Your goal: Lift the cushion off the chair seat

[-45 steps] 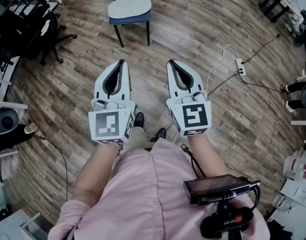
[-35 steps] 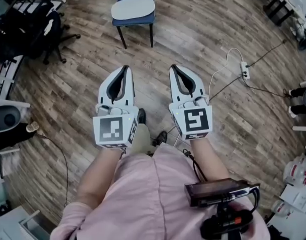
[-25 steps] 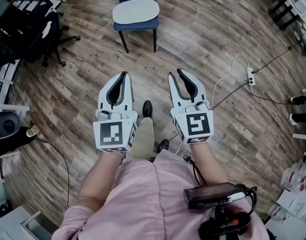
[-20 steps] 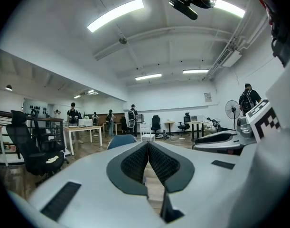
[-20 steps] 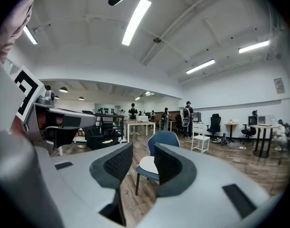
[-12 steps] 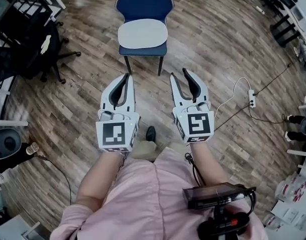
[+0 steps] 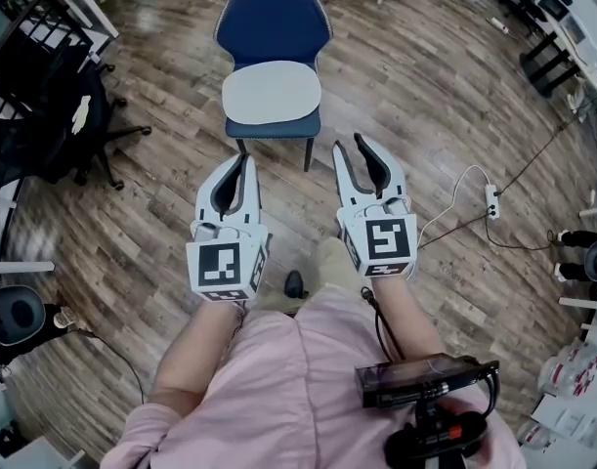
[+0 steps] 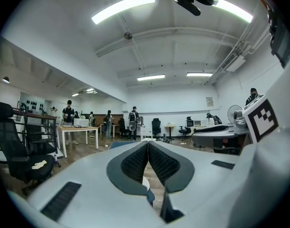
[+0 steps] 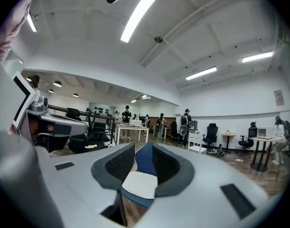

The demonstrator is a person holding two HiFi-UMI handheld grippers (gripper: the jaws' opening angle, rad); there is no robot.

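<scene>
The pale oval fabric cushion point(image 7: 272, 93) lies ahead of the pinched-together left gripper point(image 7: 239, 164) and the narrowly parted, empty right gripper point(image 7: 362, 149); spread both before gripping its edge.

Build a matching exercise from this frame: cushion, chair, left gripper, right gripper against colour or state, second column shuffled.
Things:
1. cushion
2. chair
3. left gripper
4. right gripper

Colour or state:
A. jaws apart, nothing held
B. dark blue, standing ahead of both grippers
C. jaws together, nothing held
D. off-white, lying on the chair

Pairs: 1-D, 2-B, 3-C, 4-A
</scene>
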